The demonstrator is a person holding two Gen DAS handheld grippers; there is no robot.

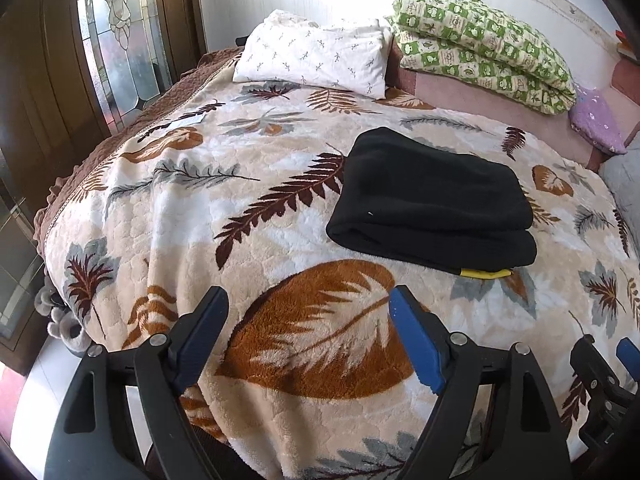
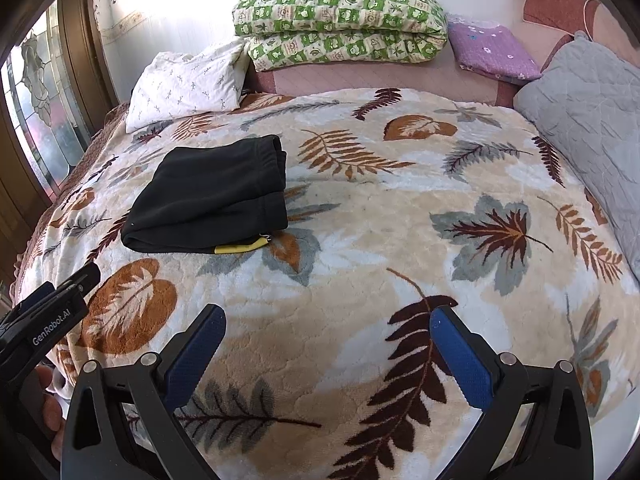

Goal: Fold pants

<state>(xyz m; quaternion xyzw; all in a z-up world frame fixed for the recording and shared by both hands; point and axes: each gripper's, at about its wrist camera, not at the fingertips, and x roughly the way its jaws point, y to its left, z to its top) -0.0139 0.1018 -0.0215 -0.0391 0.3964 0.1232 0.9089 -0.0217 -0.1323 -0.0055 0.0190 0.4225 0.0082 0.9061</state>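
Black fleece pants (image 1: pixel 432 200) lay folded into a thick rectangle at frame centre on plush leaf-print blanket (image 1: pixel 280 208); left gripper (image 1: pixel 308 304) spread wide, empty; right gripper (image 2: pixel 328 320) spread, blue ribbed pads (image 2: pixel 192 360) bare

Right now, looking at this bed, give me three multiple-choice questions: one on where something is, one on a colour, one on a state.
1. Where do the black pants lie?
A. on the leaf-pattern blanket
B. on the white pillow
C. on the floor

2. What colour is the strip peeking out at the pants' near edge?
A. red
B. yellow
C. purple

3. What state are the pants in?
A. spread flat at full length
B. folded into a compact stack
C. held in the tongs

Answers:
1 A, they rest on the blanket, apart from the pillow.
2 B, a yellow edge shows under the black cloth.
3 B, layered folds show, and both the left tongs and right tongs stand open and hold nothing.
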